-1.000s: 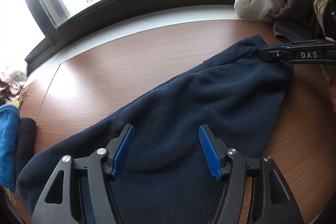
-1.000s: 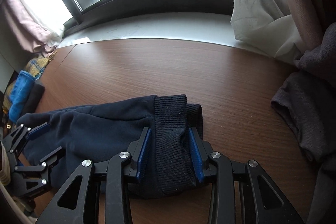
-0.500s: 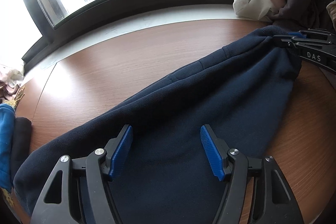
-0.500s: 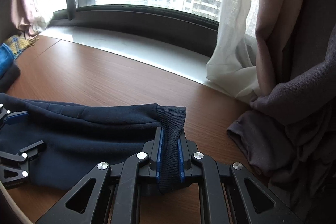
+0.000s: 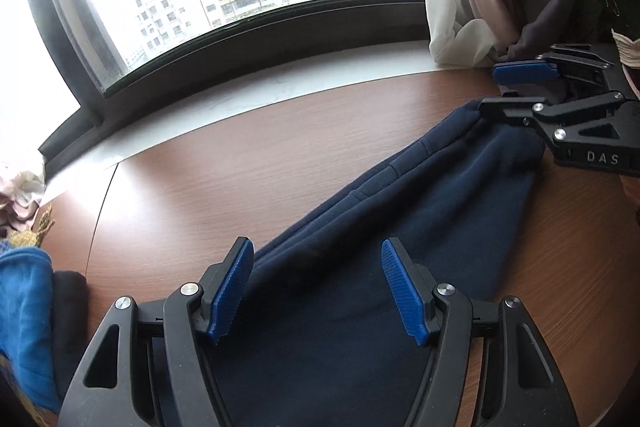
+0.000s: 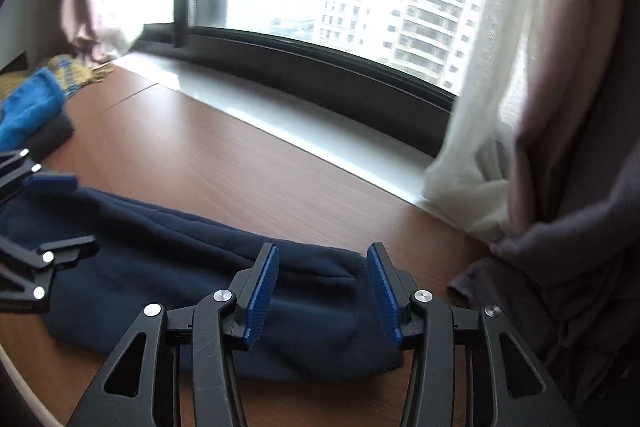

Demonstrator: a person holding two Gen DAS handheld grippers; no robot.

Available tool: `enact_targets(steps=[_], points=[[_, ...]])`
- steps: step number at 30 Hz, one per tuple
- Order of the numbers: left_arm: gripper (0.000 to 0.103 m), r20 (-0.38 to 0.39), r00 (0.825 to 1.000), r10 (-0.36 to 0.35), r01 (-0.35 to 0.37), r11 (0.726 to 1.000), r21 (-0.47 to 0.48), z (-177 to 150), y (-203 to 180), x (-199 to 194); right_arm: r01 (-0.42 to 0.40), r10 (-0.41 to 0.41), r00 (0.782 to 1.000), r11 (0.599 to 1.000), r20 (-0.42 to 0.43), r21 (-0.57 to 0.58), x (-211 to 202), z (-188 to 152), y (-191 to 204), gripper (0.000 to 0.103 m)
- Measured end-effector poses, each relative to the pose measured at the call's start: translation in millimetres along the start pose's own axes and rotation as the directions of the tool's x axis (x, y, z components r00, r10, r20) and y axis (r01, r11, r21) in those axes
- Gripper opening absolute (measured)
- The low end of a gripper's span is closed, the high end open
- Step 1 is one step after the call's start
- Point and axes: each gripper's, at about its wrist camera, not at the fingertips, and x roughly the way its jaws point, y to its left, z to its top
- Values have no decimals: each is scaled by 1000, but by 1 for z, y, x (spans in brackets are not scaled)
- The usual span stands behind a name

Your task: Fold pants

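Two black grippers with blue ribbed pads, both spread wide and gripping nothing: left gripper [image 5: 318, 287] poised over one end of navy fleece pants [image 5: 400, 227] stretched flat across brown wooden table [image 5: 240, 167]; right gripper [image 6: 322, 291] straddling the ribbed end; grey cloth [image 6: 560, 267] beside.

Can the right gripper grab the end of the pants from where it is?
Probably yes. The right gripper is open, its fingers either side of the pants end on the table, with nothing between.
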Motion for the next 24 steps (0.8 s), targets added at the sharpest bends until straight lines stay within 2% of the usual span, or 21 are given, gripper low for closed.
enact_targets(steps=[3,6,8,10,13,16,19,20,22,24], points=[[66,-12,998,-62,63,997,45,5,14,1,-143,138,989,981,-42,-132,7,19,27,46],[63,-48,989,-141,144,986,83,9,20,5,-219,206,975,944,-79,-247,16,31,50,46],[60,-63,984,-165,172,977,126,11,22,8,-290,263,956,910,-129,-297,25,38,62,46],[60,-82,981,-176,188,967,171,13,21,12,-373,328,926,865,-187,-334,33,44,73,46],[57,-129,970,-208,230,953,199,16,22,24,-446,367,891,822,-268,-354,52,49,85,46],[54,-176,953,-247,279,942,188,21,26,38,-479,373,870,796,-323,-370,68,52,91,46],[52,-193,939,-286,318,935,159,27,33,48,-490,359,859,782,-366,-384,81,52,95,46],[52,-203,929,-310,340,930,135,29,35,53,-490,354,857,783,-375,-382,85,52,95,46],[49,-239,903,-357,384,920,77,30,41,63,-518,372,835,780,-405,-351,95,51,93,46],[41,-263,884,-387,409,912,31,28,45,70,-529,381,824,784,-420,-326,100,50,90,46]])
